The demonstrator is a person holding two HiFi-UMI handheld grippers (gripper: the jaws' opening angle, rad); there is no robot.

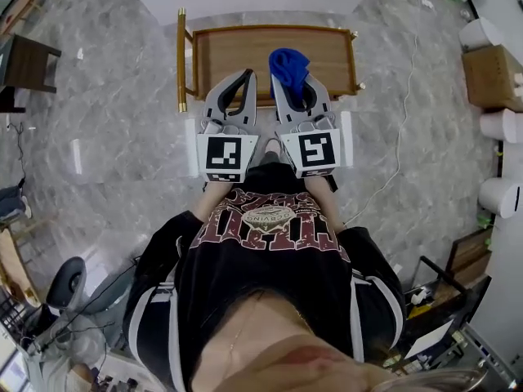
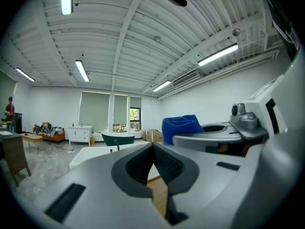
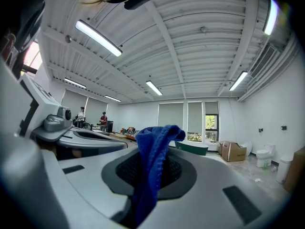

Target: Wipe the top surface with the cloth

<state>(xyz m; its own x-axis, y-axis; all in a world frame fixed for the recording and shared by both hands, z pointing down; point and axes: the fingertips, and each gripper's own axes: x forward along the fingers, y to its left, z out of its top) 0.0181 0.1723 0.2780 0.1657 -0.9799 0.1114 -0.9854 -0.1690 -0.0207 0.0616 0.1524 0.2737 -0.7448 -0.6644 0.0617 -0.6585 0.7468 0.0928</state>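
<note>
The fingers [image 3: 187, 171] of the right gripper [image 1: 296, 88] pinch the blue cloth [image 3: 155, 149], which bunches above their tips and trails down between them. The fingers [image 2: 171, 163] of the left gripper [image 1: 243, 80] are pressed together at the tips, with nothing in them. Both grippers sit side by side over the near edge of the wooden counter [image 1: 237, 55] (gold rails along its sides). The cloth hangs over its right half; whether it touches the wood I cannot tell.
</note>
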